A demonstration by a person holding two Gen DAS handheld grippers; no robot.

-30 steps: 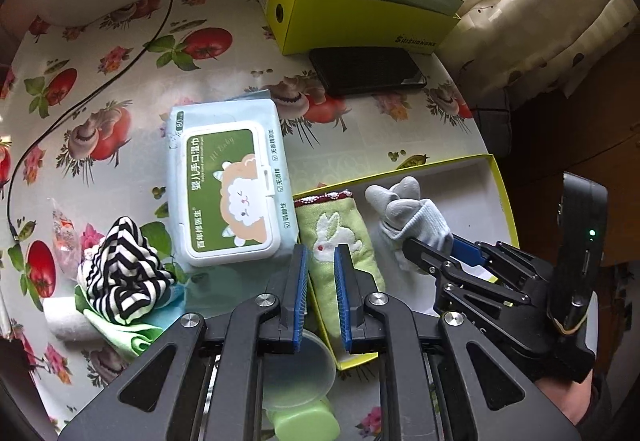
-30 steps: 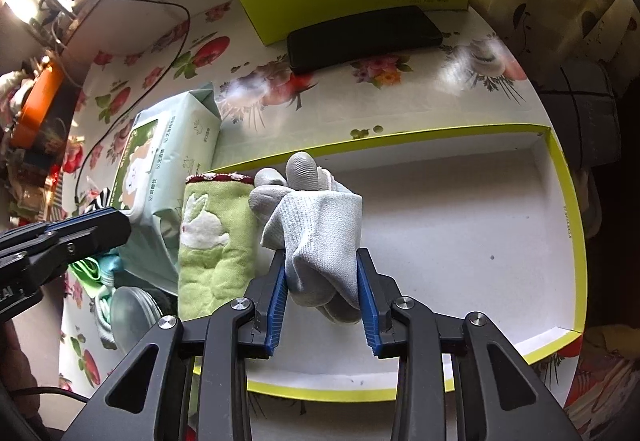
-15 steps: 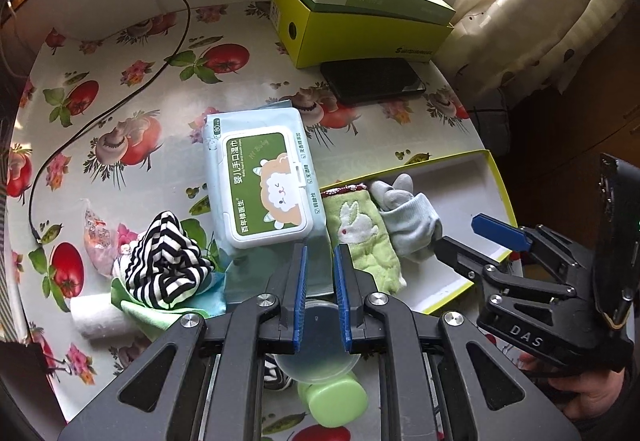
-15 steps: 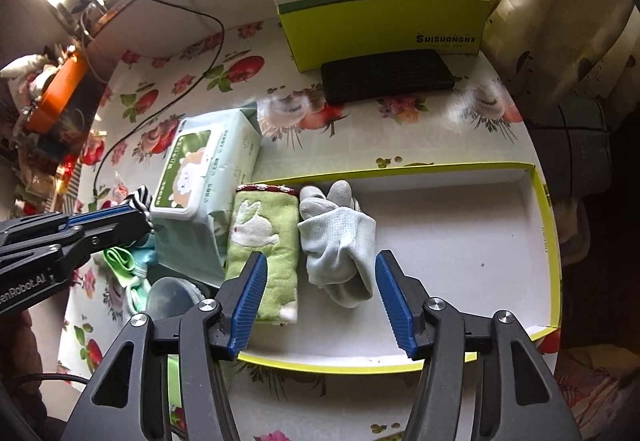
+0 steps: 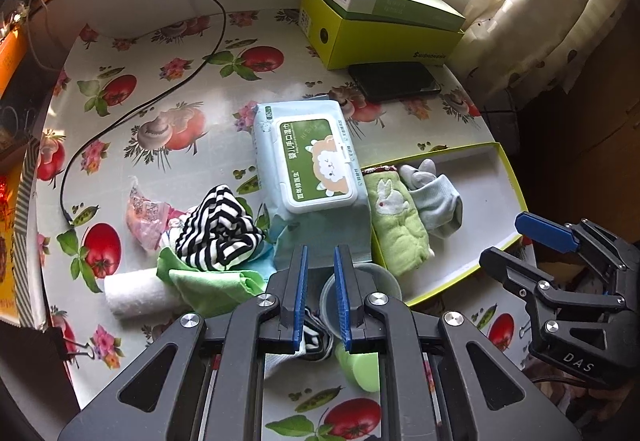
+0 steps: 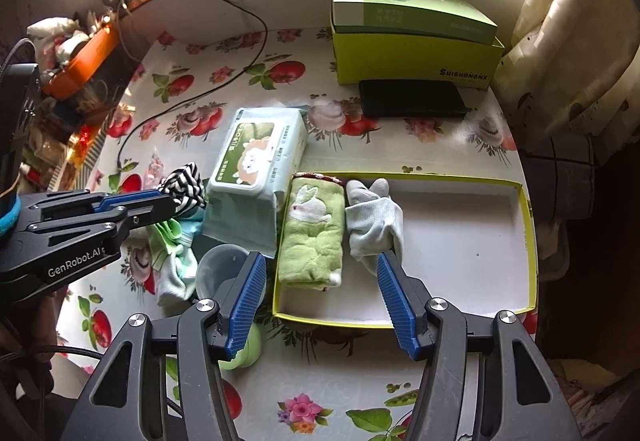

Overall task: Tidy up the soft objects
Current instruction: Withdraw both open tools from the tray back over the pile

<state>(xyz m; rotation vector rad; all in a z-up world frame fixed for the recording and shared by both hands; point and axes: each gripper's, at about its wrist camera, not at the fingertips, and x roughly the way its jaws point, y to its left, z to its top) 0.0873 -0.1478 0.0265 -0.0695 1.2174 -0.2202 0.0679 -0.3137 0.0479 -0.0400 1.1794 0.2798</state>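
Left claw (image 5: 320, 295) hides part of clear cup (image 5: 362, 281)

Shallow tray (image 6: 527, 241), yellow-green rim, white floor: lies flat at the table's near right edge. 
Green towel (image 6: 312, 237), rolled, white rabbit motif, dark red trim at far end: lies lengthwise against the tray's left wall. 
Grey glove (image 6: 372, 225), crumpled, fingers pointing away: in the tray, touching the towel's right side. 
Striped black-and-white cloth (image 5: 218, 229): bunched on the table left of the tray, atop a green cloth (image 5: 208, 283). 
White roll (image 5: 134, 295): beside that heap.
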